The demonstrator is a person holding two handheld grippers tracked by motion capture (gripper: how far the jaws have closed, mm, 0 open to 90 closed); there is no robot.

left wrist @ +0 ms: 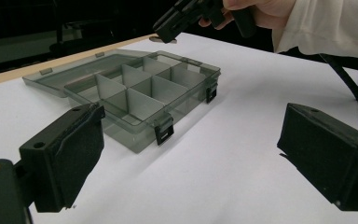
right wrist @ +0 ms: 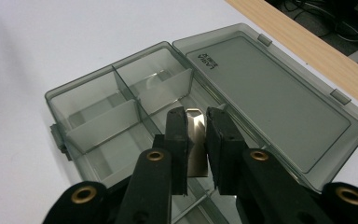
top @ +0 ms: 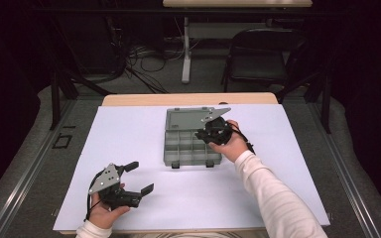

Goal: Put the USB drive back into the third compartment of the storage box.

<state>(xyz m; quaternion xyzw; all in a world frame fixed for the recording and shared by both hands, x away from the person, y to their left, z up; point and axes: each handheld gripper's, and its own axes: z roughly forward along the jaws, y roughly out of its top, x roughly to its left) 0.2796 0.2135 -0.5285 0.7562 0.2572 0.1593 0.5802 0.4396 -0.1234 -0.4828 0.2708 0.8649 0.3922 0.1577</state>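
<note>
Right gripper (right wrist: 196, 140), lower centre of frame, pinches 1 divider (right wrist: 196, 140): thin, light, stiff, slippery; grip its flat faces. Left gripper (left wrist: 191, 154) fully open, empty.

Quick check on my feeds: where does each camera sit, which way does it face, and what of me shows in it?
High view: above the person's side, looking forward and down on the table; both forearms, left gripper, right gripper.
Left gripper view: rides the left gripper, faces across to the organizer box; own open jaws.
Right gripper view: looks down into the box; own jaws clamp a divider.
Shared: the box.
</note>
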